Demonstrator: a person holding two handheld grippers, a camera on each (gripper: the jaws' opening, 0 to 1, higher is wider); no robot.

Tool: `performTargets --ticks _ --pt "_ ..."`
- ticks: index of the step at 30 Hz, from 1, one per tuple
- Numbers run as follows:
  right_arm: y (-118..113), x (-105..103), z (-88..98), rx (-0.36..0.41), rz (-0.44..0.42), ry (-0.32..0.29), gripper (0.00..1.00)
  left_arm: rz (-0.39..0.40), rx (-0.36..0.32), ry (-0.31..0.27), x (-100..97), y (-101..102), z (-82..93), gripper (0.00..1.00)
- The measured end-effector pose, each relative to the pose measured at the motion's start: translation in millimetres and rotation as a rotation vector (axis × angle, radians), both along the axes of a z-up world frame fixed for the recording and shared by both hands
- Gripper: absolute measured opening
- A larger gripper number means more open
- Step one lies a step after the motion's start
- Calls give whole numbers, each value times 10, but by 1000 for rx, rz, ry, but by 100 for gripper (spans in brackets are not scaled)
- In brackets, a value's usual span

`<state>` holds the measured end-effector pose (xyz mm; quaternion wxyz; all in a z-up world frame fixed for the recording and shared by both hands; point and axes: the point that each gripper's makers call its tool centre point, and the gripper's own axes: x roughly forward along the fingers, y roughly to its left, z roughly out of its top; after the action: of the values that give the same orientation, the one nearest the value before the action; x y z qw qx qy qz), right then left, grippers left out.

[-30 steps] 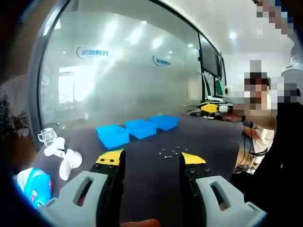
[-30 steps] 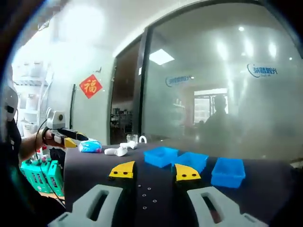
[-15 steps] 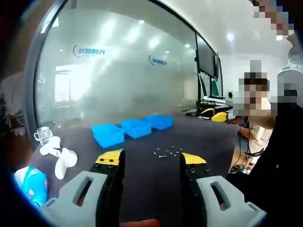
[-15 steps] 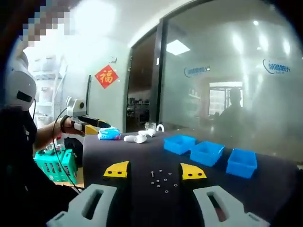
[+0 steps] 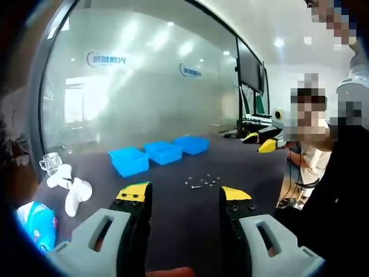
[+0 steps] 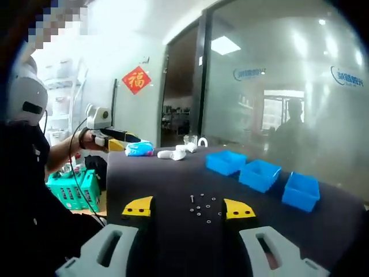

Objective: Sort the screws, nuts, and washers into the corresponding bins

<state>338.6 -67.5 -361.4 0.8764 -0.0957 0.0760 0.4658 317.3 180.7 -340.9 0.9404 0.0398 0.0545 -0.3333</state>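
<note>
Small screws, nuts and washers lie scattered on the dark table, in front of three blue bins set in a row. My left gripper hangs open above the table's near edge, nothing between its yellow-tipped jaws. In the right gripper view the same hardware lies just beyond my open right gripper, with the bins further off to the right. Each gripper also appears in the other's view: the right one, the left one.
White objects, a glass cup and a blue-white packet sit at one end of the table. A person stands by the table's edge. A green crate rests on the floor. A glass wall runs behind the bins.
Both cameras have shifted slightly. In the right gripper view the table now sits further right and the hardware shows more fully between the jaws. Both grippers stay open.
</note>
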Motion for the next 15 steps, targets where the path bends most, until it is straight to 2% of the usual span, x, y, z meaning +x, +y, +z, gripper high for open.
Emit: performTargets --ticks 3,15 --pt "7 9 -65 -58 29 12 41 -8 16 17 12 -30 -49 46" --pt "89 21 -156 -169 92 44 41 -26 33 41 8 -75 -103 46"
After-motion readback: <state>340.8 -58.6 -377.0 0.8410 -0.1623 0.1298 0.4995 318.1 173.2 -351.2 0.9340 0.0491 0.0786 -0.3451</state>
